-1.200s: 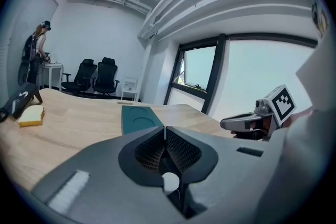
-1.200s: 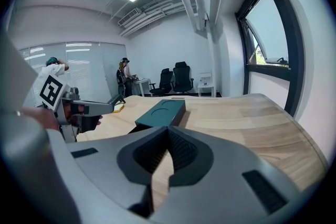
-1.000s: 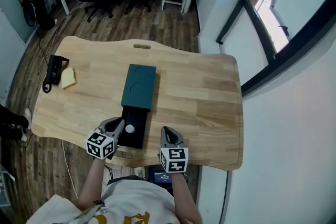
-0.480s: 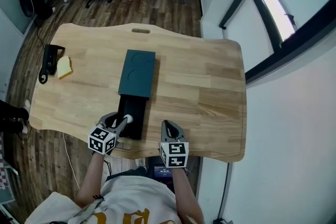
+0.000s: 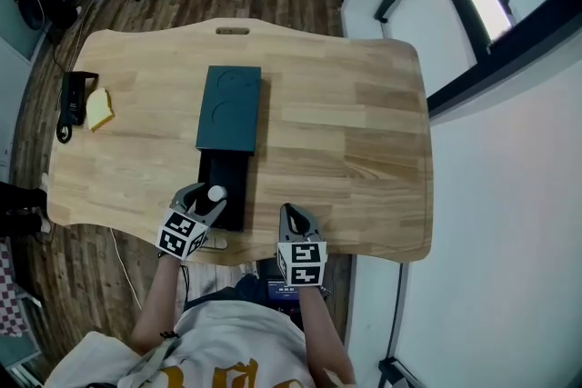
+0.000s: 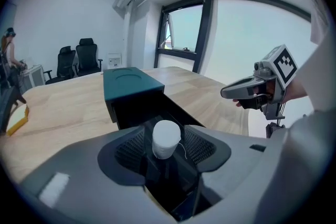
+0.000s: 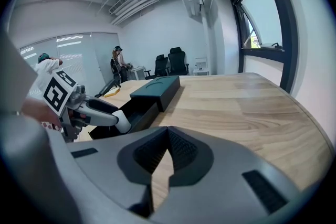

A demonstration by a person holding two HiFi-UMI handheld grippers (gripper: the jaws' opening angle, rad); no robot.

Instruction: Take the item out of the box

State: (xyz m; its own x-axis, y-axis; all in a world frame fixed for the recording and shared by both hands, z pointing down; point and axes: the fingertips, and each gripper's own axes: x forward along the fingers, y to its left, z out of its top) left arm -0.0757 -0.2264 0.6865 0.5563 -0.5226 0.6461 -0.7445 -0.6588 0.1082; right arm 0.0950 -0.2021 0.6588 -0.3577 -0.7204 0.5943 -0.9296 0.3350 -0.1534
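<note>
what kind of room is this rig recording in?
Probably an office or lab-style workroom: a large wooden table, black office chairs against the far wall, and a tall dark-framed window along one side.

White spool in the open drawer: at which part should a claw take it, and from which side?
Take the white spool by its curved wall, near the middle, pads on opposite sides. Come from above and from the person's end: it stands upright in the black drawer, top free. The left claw, its jaws just opened, straddles it without pressing.
</note>
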